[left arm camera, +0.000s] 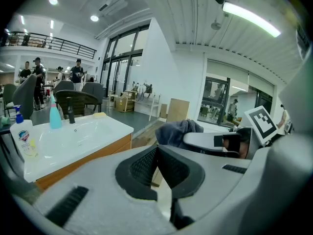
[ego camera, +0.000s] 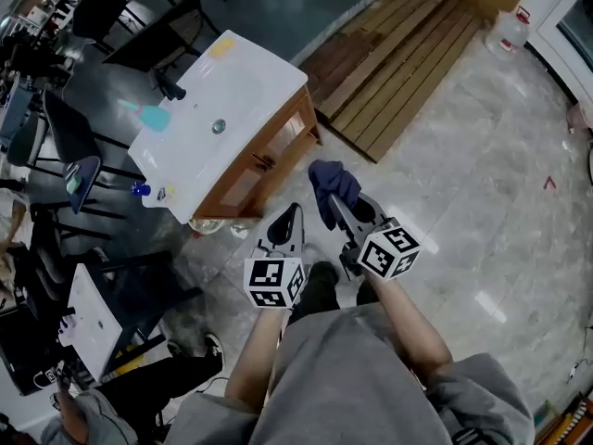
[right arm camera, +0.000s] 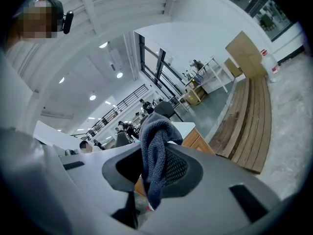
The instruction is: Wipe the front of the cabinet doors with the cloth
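Cloth (right arm camera: 154,146), dark blue and bunched, sits pinched between the closed jaws of the right gripper (right arm camera: 155,173). One fold rises above the jaw tips and a tail hangs down below them. In the head view the cloth is held over the pale stone floor (ego camera: 482,184), in front of the cabinet doors (ego camera: 264,163) and clear of them, not touching the wood. The left gripper (left arm camera: 157,166) is just beside the right one, on its left. Its jaws are pressed together with nothing between them.

The doors are brown wood with dark handles and face the person at an angle. Above them lies a white sink surface (ego camera: 243,89) with a dark faucet (ego camera: 170,88), a teal spray bottle (ego camera: 148,116) and a yellow sponge (ego camera: 222,46). A blue-capped pump bottle (ego camera: 142,190) stands at the near left corner. Wooden decking (ego camera: 408,58) lies on the floor beyond the cabinet. Dark chairs (ego camera: 65,128) stand at the far side of the sink.
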`<state>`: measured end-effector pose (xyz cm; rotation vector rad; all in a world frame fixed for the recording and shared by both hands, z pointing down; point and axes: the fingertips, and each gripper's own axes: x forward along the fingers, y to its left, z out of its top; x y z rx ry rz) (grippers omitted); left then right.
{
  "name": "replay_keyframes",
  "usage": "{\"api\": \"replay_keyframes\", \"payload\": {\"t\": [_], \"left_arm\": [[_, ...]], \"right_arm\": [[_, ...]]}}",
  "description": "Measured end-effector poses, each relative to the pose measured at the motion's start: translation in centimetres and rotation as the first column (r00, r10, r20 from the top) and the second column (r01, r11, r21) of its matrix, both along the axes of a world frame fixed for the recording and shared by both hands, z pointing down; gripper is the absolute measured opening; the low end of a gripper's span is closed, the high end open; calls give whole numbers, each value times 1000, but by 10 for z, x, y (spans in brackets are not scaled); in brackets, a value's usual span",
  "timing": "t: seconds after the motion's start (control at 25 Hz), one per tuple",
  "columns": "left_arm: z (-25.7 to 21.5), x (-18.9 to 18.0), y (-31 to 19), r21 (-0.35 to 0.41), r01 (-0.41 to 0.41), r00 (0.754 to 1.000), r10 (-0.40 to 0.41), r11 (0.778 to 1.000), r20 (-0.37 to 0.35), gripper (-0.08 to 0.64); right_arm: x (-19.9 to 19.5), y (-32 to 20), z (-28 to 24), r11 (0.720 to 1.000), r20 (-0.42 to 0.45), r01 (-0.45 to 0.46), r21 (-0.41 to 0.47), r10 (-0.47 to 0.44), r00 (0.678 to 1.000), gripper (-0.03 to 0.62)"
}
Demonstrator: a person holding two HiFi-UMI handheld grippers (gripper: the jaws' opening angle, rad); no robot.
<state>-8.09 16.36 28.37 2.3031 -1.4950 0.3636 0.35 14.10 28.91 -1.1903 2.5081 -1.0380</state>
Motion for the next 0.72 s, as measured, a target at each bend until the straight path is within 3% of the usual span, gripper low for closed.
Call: {"api": "replay_keyframes", "payload": {"t": [0.4,0.72], "left_arm": [[19,-38,-37,-14,-111,994,111,994,1,8],[39,-40,-59,-42,-147,989,147,988,13,8]], "right_arm": [[-26,-28,22,989,32,-135,-61,137,990,81],[-22,-45,45,977,46,-187,-105,193,980,81]]}}
